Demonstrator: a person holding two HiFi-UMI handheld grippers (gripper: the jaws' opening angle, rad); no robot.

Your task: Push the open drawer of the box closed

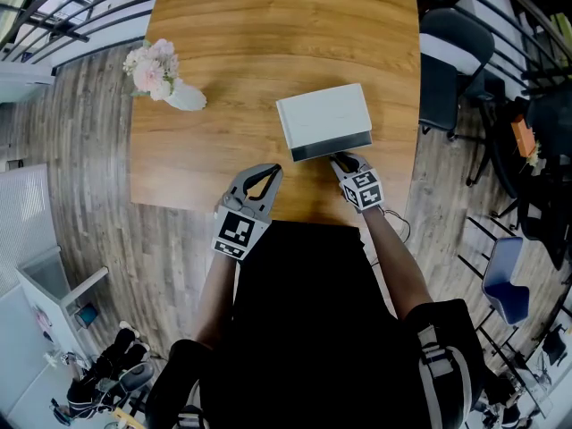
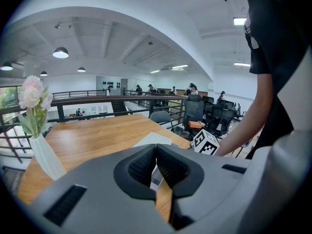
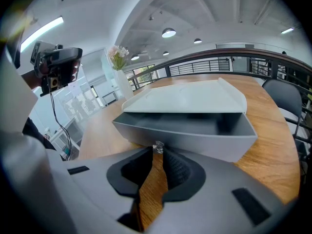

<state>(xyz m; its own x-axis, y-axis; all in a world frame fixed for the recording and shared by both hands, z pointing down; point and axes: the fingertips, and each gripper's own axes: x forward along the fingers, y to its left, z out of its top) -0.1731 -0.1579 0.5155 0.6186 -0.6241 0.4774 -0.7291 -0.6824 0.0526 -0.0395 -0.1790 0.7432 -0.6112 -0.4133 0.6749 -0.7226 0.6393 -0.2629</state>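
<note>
The white box [image 1: 323,114] is placed on the wooden table [image 1: 259,34], near the front edge. Its grey drawer [image 3: 195,133] is seen open toward the person. The right gripper [image 3: 158,152] is held at the drawer front, its 2 jaws closed together, with the small knob [image 3: 157,146] at their tips. The left gripper [image 1: 273,170] is held near, over the table edge, with its jaws together on nothing. 1 vase of flowers [image 1: 165,83] is seen well apart at the left.
</note>
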